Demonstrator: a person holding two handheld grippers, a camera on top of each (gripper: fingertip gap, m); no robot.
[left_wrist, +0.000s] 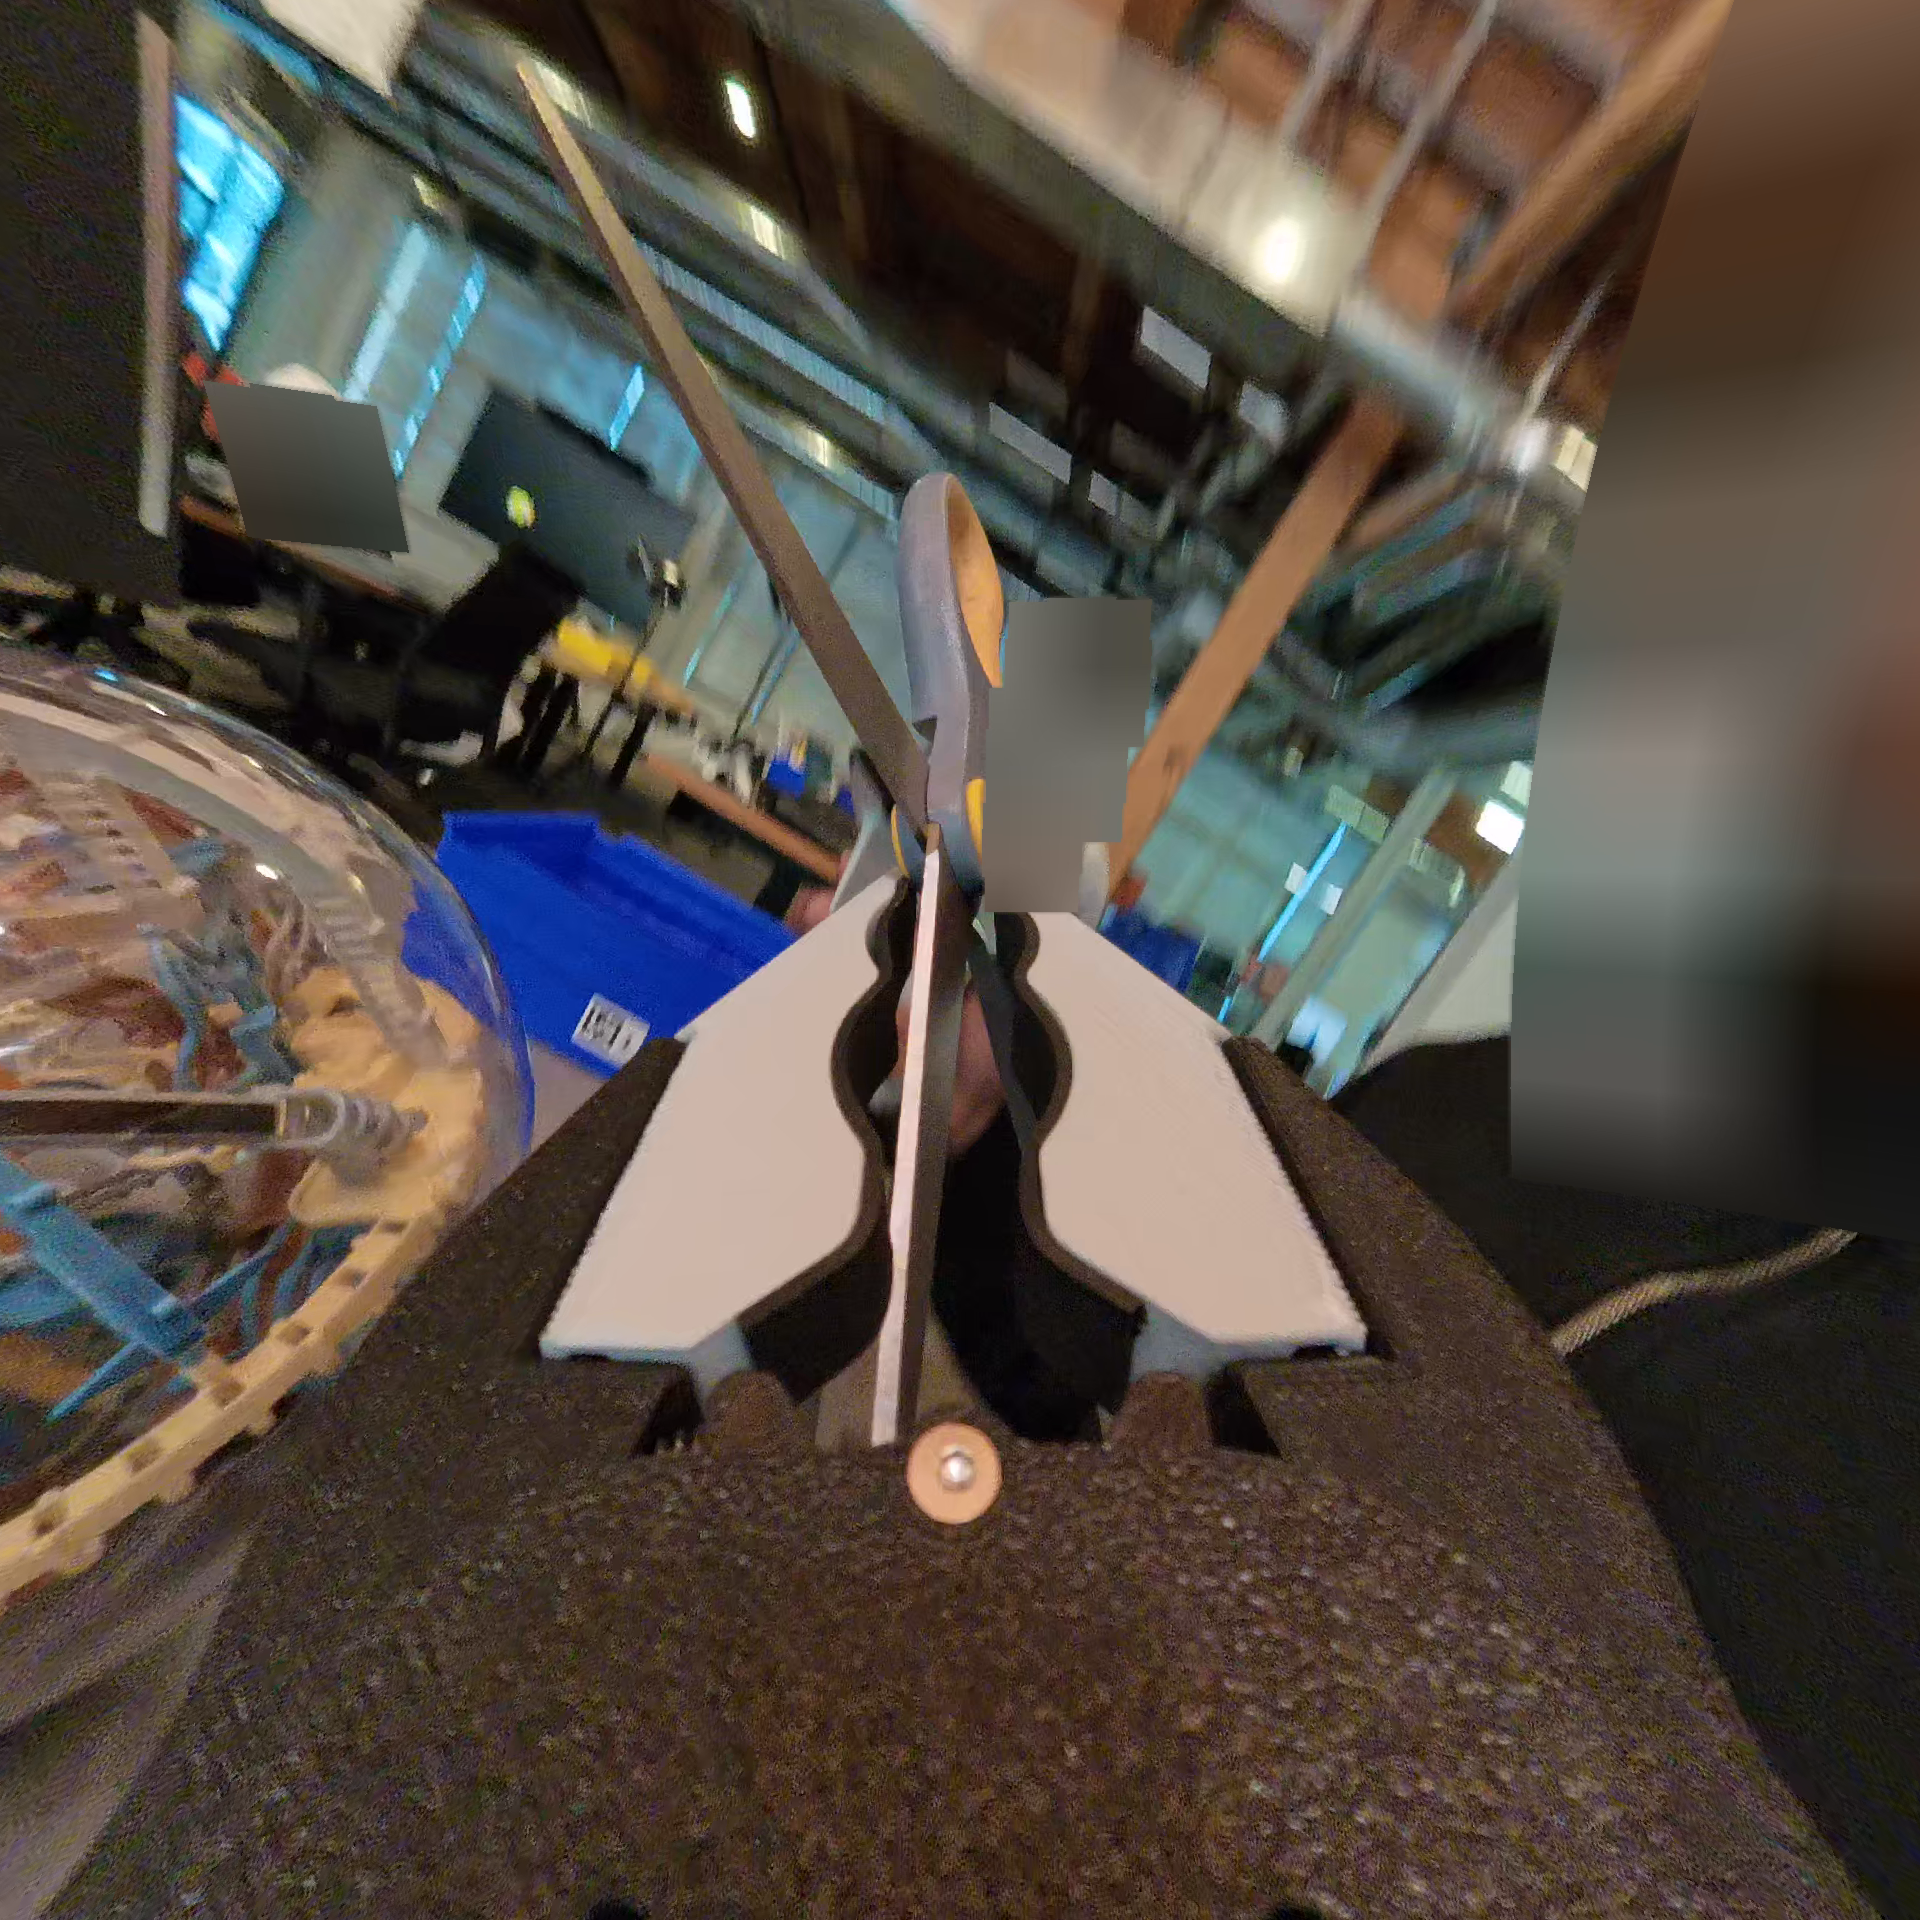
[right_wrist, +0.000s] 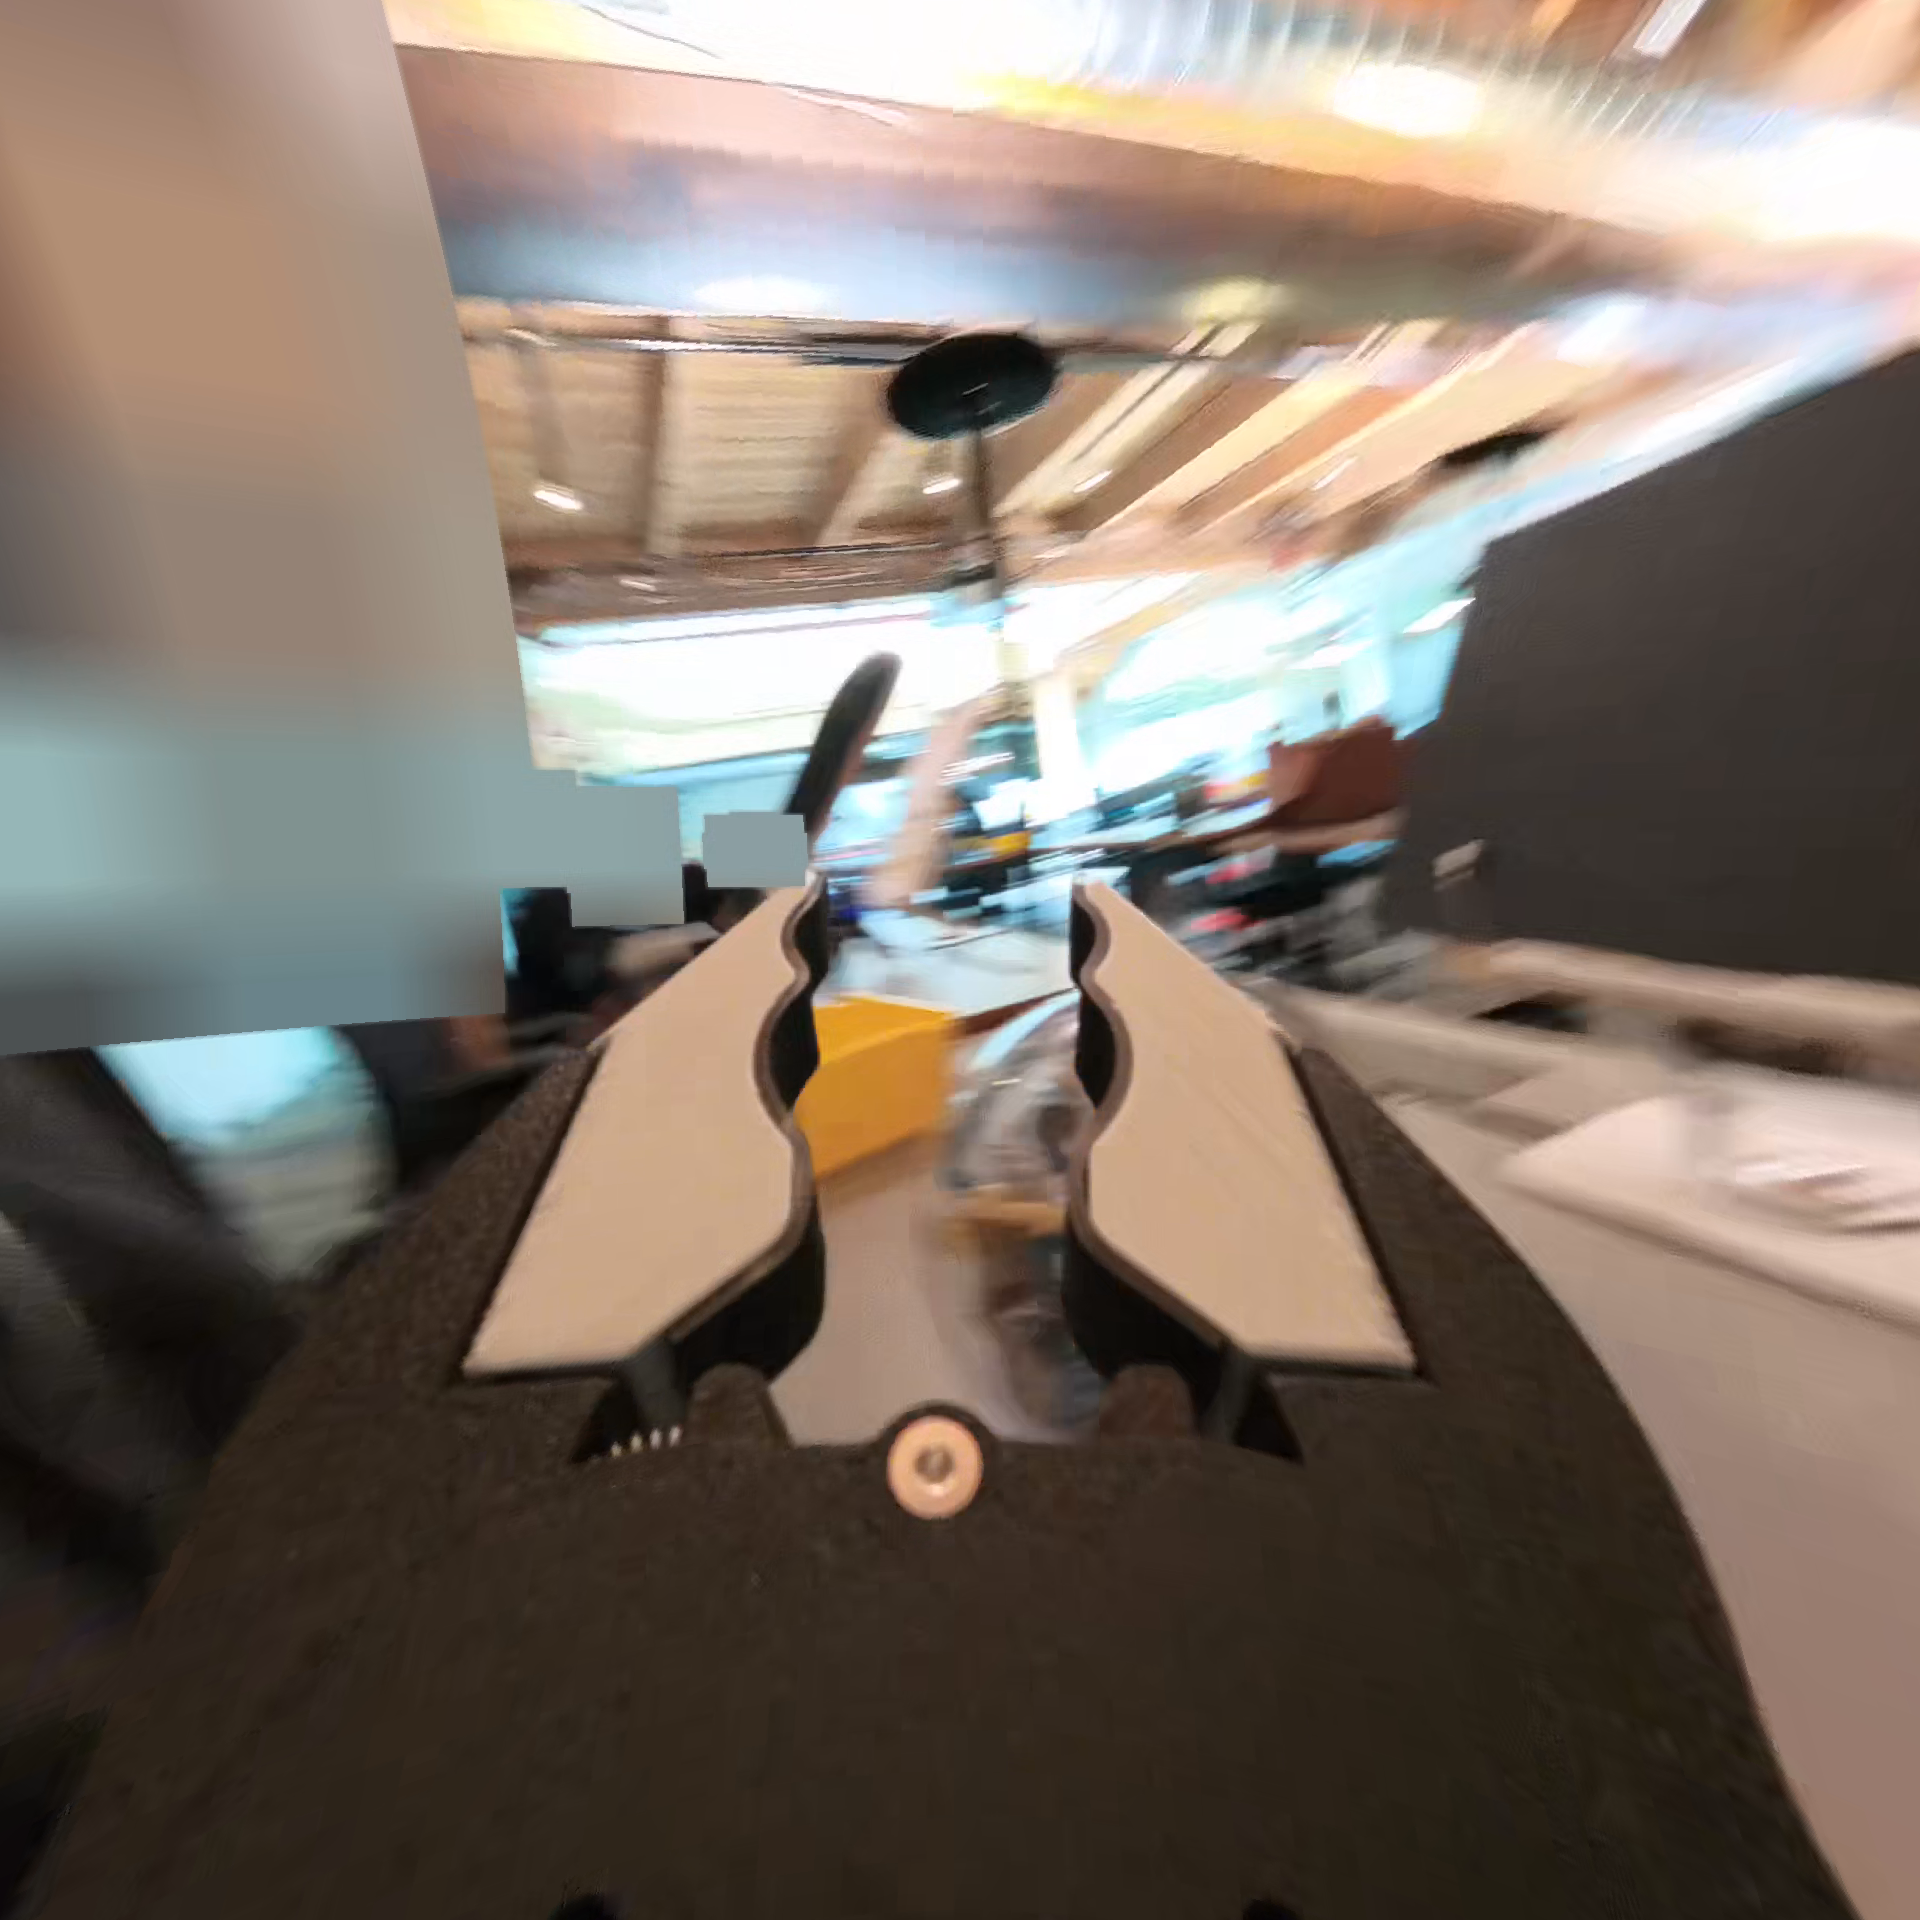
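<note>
My left gripper (left_wrist: 940, 904) is shut on one blade (left_wrist: 914, 1143) of a pair of scissors, held edge-on between the white fingers (left_wrist: 748, 1143). The scissors are spread open. The other blade (left_wrist: 707, 416) slants up to the left and the grey and orange handle (left_wrist: 945, 623) stands above the fingertips. My right gripper (right_wrist: 945, 904) is open and empty, raised and pointing level across the room. Its view is blurred. A glass bowl (right_wrist: 1013, 1122) and a yellow bin (right_wrist: 873, 1081) show through the gap between its fingers.
A glass bowl (left_wrist: 208, 1039) of blue and tan plastic strips sits close on the left of the left gripper. A blue bin (left_wrist: 613, 935) stands behind it. In the right wrist view a white surface (right_wrist: 1714, 1299) and a dark panel (right_wrist: 1683, 727) lie to the right.
</note>
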